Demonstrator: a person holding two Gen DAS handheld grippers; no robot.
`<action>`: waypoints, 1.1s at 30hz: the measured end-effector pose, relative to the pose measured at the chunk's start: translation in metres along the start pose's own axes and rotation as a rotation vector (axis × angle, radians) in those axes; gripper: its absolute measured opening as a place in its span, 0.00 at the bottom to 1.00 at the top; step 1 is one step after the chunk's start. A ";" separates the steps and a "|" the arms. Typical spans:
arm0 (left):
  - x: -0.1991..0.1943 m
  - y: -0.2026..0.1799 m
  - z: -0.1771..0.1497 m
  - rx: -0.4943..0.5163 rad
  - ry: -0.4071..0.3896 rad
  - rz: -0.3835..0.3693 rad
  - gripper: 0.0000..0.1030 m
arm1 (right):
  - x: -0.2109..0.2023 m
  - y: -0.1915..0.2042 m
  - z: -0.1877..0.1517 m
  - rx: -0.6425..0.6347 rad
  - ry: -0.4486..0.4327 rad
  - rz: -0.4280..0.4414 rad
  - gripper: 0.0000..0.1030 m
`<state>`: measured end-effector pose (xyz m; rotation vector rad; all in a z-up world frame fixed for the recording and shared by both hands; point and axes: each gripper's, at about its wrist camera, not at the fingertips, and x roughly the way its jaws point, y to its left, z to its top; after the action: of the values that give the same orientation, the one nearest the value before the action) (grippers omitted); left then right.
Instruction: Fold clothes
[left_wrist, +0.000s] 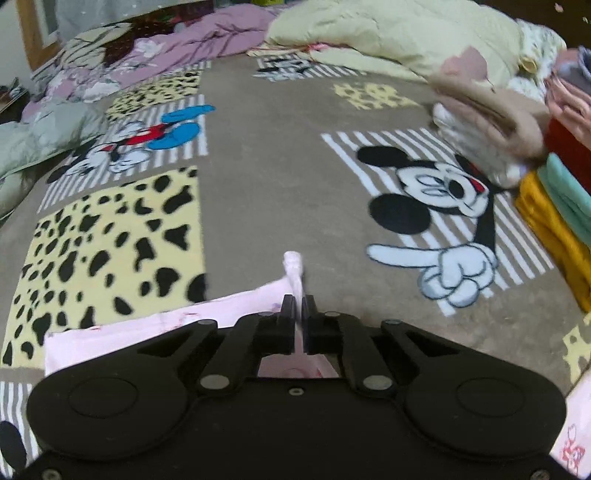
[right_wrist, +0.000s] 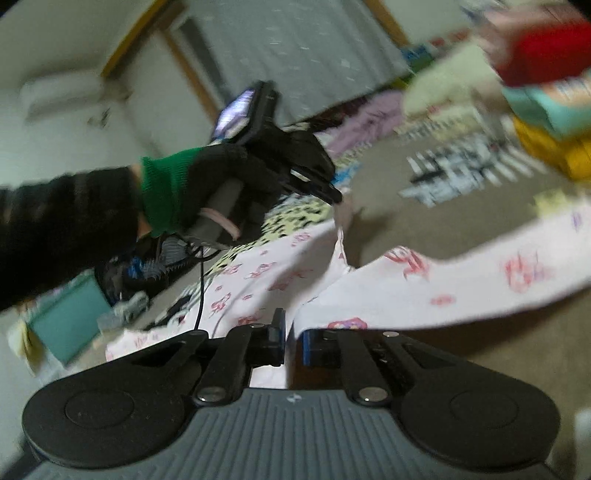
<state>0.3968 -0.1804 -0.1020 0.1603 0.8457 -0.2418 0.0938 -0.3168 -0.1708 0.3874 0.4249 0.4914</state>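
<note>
While both grippers pinch the pink garment (right_wrist: 424, 291), left gripper (left_wrist: 298, 306) and right gripper (right_wrist: 290, 332) hold it lifted over the blanket (left_wrist: 280, 166), stack (left_wrist: 561, 206) nearby

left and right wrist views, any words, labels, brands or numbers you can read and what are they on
No readable text in either view.
Blanket: cartoon mouse pictures, stripes and spots only, no words.
Pink garment, pinched by both the left gripper and the right gripper: red and purple prints, too blurred to tell if any are letters.
Right gripper body: small pale mark, too small to read.
Phone screen on the left gripper: lit, but blurred.
</note>
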 end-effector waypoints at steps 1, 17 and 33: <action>-0.002 0.006 -0.001 -0.012 -0.010 -0.007 0.03 | 0.002 0.007 0.000 -0.046 0.003 0.003 0.10; -0.006 0.079 -0.025 -0.096 -0.079 -0.077 0.02 | 0.038 0.077 -0.023 -0.448 0.113 0.043 0.10; 0.006 0.105 -0.050 -0.174 -0.025 -0.161 0.12 | 0.057 0.088 -0.030 -0.510 0.183 0.068 0.10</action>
<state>0.3936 -0.0688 -0.1342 -0.0733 0.8517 -0.3187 0.0931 -0.2081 -0.1731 -0.1373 0.4466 0.6819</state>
